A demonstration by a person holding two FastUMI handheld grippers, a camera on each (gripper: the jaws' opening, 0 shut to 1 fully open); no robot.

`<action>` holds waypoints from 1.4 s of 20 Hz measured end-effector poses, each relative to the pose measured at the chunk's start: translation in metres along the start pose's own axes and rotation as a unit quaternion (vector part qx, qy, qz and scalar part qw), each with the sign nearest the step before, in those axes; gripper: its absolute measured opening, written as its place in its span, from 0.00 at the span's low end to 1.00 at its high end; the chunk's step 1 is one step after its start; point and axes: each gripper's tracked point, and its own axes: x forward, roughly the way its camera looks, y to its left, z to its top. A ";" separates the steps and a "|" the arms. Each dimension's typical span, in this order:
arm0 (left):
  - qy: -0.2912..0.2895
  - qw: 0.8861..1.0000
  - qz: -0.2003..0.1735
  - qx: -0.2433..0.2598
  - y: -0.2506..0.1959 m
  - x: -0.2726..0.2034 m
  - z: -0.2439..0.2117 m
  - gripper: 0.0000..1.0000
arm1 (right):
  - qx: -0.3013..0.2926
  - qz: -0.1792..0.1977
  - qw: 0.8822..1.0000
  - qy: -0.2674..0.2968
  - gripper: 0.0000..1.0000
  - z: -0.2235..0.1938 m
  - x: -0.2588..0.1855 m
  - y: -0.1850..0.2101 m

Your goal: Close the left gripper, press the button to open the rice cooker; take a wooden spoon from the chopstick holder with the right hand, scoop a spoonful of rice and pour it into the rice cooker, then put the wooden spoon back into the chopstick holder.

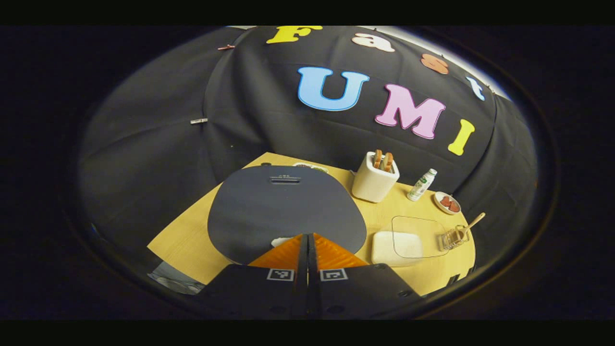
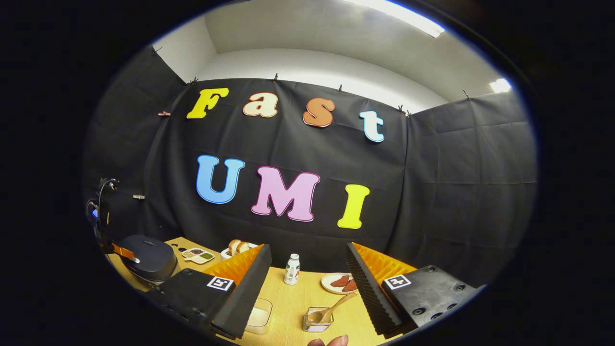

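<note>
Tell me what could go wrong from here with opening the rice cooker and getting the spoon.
1. The left gripper, shut, is at the front edge of the closed rice cooker; if it misses the button, the lid stays down.
2. The wooden spoon leans in a small clear holder that looks light; the open right gripper may tip it.
3. The bottle stands upright just beyond and could get knocked.
</note>
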 end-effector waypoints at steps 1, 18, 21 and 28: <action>0.005 1.000 0.002 -0.001 0.001 0.003 -0.003 0.05 | 0.000 -0.001 1.000 0.000 0.98 0.000 0.000 0.000; -0.033 0.999 -0.011 0.013 -0.008 -0.016 0.040 0.06 | 0.000 -0.003 1.000 0.002 0.97 -0.002 -0.001 0.002; -0.081 0.996 -0.010 0.020 -0.010 -0.028 0.073 0.06 | 0.002 -0.004 1.000 0.006 0.98 -0.003 -0.003 0.000; -0.169 0.985 0.002 0.033 -0.009 -0.038 0.126 0.06 | -0.002 -0.020 1.000 0.007 0.99 -0.001 -0.011 -0.010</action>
